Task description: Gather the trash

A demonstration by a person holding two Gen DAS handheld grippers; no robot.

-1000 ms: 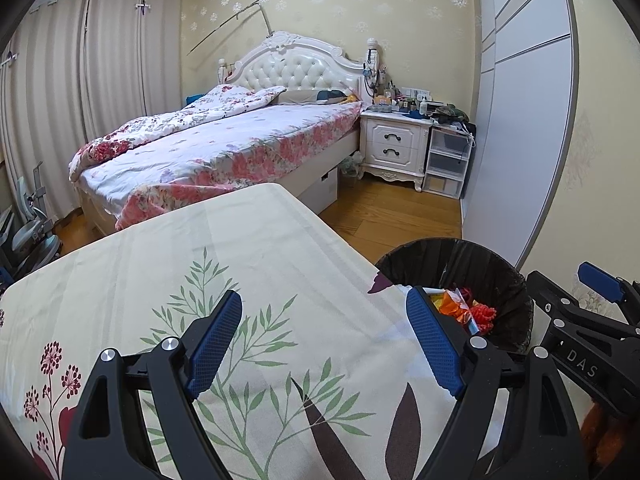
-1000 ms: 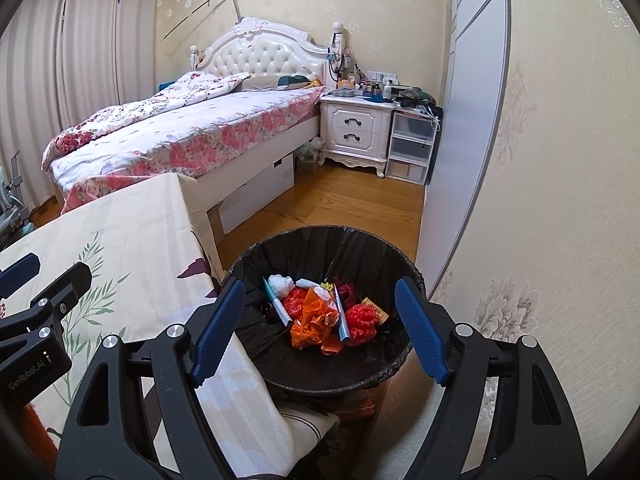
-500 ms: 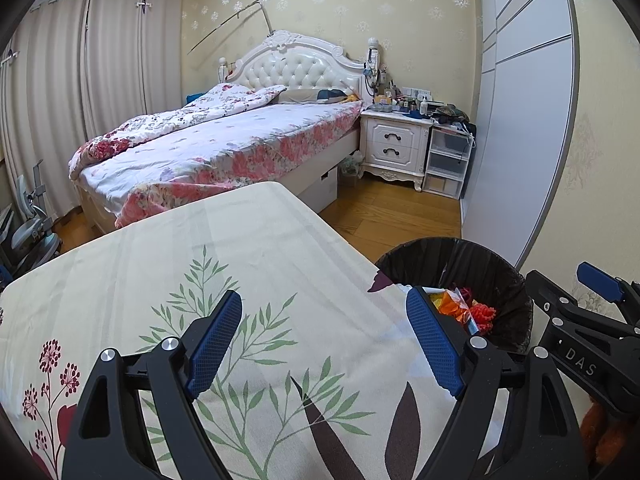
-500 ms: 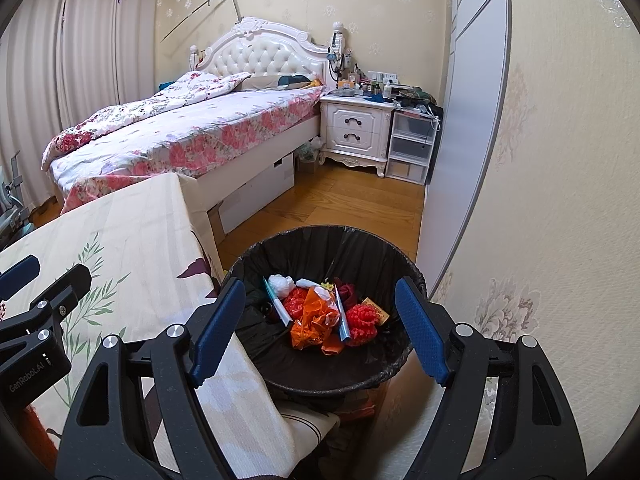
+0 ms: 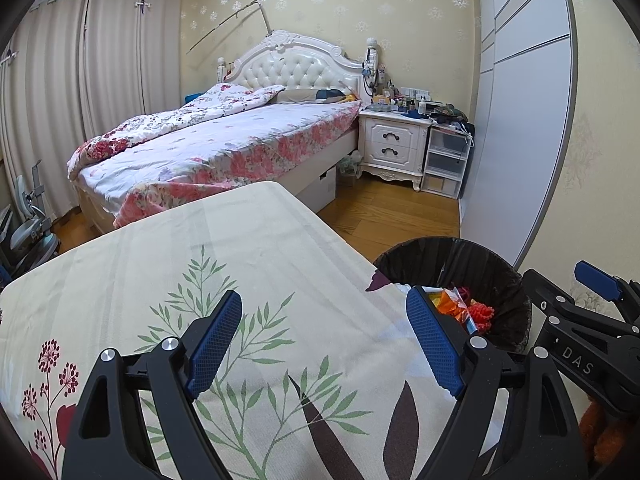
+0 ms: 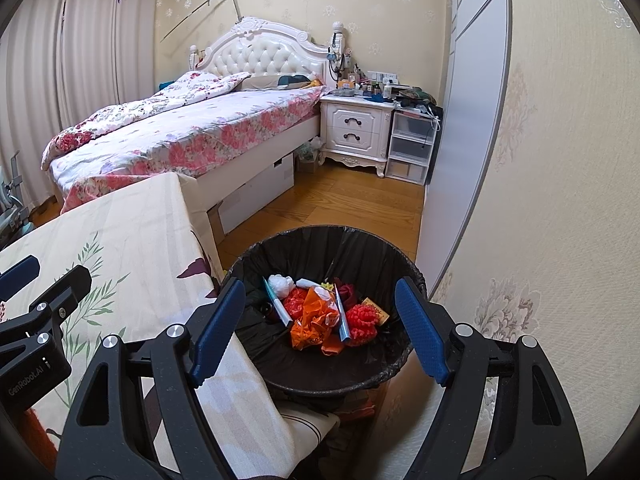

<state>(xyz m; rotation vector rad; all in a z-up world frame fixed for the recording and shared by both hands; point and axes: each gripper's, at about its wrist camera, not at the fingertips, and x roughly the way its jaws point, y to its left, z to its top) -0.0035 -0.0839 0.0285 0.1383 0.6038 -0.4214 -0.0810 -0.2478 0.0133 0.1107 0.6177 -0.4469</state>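
The right gripper [image 6: 316, 328] hovered above the black-lined trash bin [image 6: 280, 252], jaws spread wide and holding nothing — a pose that suited a drop just made into it, by my judgement. The trash [image 6: 320, 316], orange wrappers, red scraps and a white wad, lay heaped at the bin's bottom. The left gripper [image 5: 324, 340] hung over the floral tablecloth [image 5: 240, 248], jaws likewise spread and empty — no litter showed there, so collecting looked nearly finished.
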